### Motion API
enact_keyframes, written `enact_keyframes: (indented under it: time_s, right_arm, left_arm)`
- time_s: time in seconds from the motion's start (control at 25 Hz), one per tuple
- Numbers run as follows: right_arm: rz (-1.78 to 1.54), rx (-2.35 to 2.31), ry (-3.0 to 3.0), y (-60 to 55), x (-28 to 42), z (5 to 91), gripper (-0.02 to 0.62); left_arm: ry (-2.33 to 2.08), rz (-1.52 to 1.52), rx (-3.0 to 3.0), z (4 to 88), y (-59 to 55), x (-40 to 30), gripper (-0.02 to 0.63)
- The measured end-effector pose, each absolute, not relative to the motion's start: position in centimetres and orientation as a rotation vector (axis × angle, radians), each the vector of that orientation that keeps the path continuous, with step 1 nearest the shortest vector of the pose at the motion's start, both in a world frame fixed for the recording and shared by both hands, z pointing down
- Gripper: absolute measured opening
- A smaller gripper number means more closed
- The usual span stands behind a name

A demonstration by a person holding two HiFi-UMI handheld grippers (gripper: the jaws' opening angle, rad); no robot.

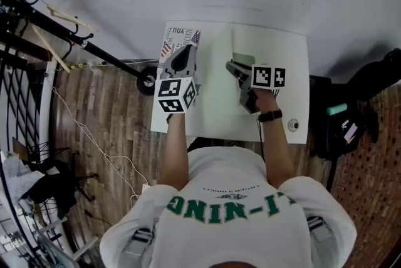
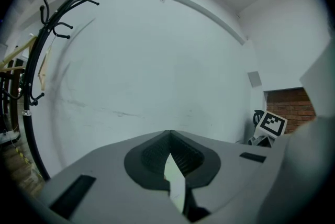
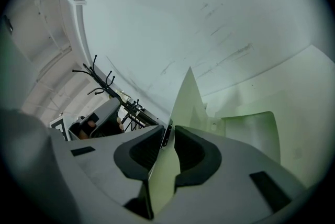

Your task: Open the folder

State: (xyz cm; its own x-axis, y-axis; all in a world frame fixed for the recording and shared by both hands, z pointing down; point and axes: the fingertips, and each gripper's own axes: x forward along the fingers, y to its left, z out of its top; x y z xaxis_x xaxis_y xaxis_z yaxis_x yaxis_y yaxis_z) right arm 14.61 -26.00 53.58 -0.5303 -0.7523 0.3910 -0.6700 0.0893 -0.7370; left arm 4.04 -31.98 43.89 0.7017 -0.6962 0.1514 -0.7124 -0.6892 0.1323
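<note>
Head view: both forearms reach forward side by side over the white table (image 1: 294, 54). The left gripper (image 1: 182, 57), nearly level, is pinched shut on a thin edge of the pale green folder (image 1: 218, 88). The right gripper (image 1: 230, 65), tipped downward, clamps the raised cover. The folder sits between them.

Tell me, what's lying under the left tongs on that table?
A printed sheet with a flag picture lies on the white table. The left tongs cover its near part, so the rest can't be seen. They pinch an edge of the pale green folder.
</note>
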Motion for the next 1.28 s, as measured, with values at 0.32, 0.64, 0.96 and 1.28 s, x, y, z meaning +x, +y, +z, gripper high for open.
enact_keyframes:
  time_s: [0.32,0.64,0.96,1.28]
  right_arm:
    - [-1.443,-1.469,2.327,-28.1,10.7,52.8,0.094]
    - [-1.434,-1.422,2.418,-30.4,6.6,52.7,0.132]
    - [-1.439,-1.289,2.578,-32.3,1.0,52.9,0.183]
    - [-1.501,-1.202,2.673,-34.7,-4.3,55.0,0.184]
  left_arm:
    - [-1.215,0.102,2.705,43.3,-32.7,0.6,0.014]
    - [-1.293,0.096,2.650,43.5,-33.6,-3.2,0.014]
    - [-1.403,0.080,2.589,43.3,-34.6,-8.1,0.014]
    - [-1.487,0.086,2.516,44.4,-36.4,-12.5,0.014]
